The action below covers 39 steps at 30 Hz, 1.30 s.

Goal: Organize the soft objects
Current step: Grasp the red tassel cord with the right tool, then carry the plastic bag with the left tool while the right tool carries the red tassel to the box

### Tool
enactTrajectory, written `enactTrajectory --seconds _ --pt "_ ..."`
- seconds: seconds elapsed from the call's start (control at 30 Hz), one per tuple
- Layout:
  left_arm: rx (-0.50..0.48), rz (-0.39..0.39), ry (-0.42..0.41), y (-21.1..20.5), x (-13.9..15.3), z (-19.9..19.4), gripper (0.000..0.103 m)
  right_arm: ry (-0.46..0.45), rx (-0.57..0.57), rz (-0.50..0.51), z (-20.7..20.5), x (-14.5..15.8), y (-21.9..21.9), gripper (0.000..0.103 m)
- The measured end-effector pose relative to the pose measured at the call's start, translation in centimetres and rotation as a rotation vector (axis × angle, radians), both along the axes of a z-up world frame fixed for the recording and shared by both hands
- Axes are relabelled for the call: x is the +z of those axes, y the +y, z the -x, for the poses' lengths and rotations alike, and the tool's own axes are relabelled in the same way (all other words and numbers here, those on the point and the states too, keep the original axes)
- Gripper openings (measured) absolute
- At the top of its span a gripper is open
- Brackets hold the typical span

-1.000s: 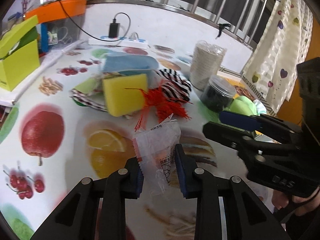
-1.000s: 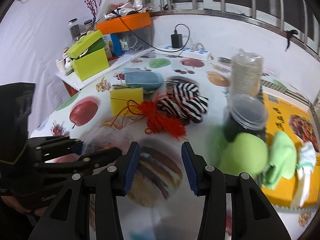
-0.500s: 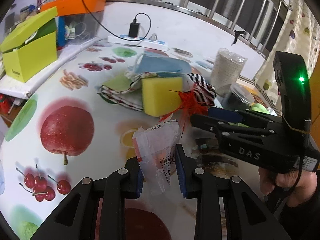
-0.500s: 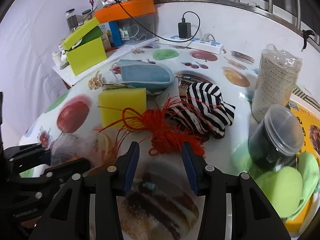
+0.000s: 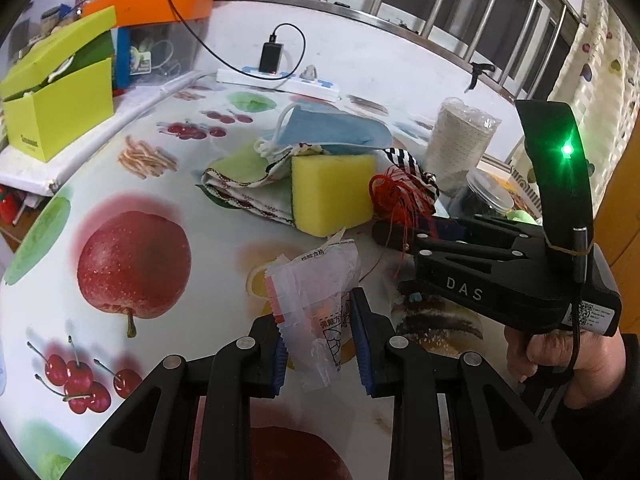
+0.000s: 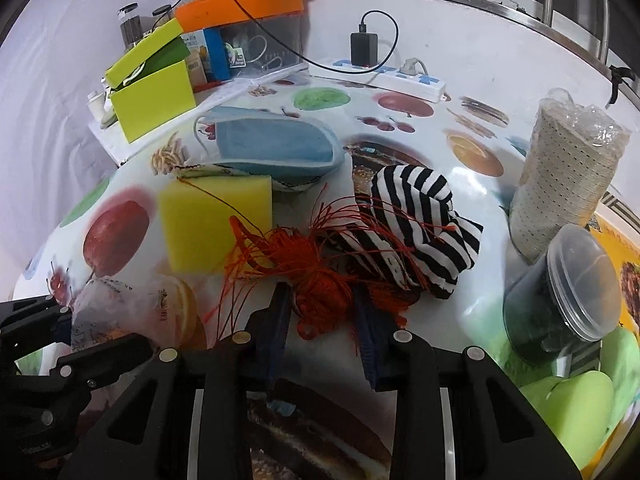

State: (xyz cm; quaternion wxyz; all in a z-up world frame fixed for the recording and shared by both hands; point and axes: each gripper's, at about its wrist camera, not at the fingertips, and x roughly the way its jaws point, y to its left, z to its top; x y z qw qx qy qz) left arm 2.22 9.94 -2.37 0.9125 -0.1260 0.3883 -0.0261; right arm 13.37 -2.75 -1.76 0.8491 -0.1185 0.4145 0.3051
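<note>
A desk (image 5: 168,368) under a glossy fruit-print cloth fills both views, with a white wall and metal window bars behind it. The thing in hand now is the red thread tangle (image 6: 320,284) — a loose, near-weightless knot whose stray loops will likely snag on its neighbours. Taking it by the dense central knot looks safest; a single loop would only pull out.

In the right wrist view the knot lies between the blue pads of the right hand-held gripper (image 6: 322,320), whose jaws have just been closing around it and stand partly closed; whether the pads already pinch the thread I cannot tell. Strands fan out toward 10 and 2 o'clock, some draped over the yellow sponge (image 6: 214,224) at 10 o'clock and some over the striped black-and-white cloth (image 6: 420,232) at 2 o'clock. A blue face mask (image 6: 276,146) lies farther off, at 11 o'clock.

The left hand-held gripper (image 5: 320,354) is narrowly closed on a crinkled clear plastic packet (image 5: 316,296) — light, slippery film. From that view the tangle sits at about 1 o'clock.
</note>
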Motion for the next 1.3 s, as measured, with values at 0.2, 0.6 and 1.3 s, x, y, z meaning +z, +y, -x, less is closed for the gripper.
enactTrajectory --seconds 0.2,0.6,1.3 --pt "0.002 -0.011 -0.015 -0.4 0.6 0.5 0.027 -0.013 0.002 -0.021 1.3 0.9 -1.0 0.032" --pt "-0.017 -0.033 -0.054 -2.4 2.7 1.4 0.027 -0.052 0.022 -0.078 5.6 3.7 -4.2 0.032" --pt "-0.066 -0.06 -0.096 -5.3 5.1 2.0 0.027 -0.095 -0.001 -0.14 8.0 5.9 -8.0 0.032"
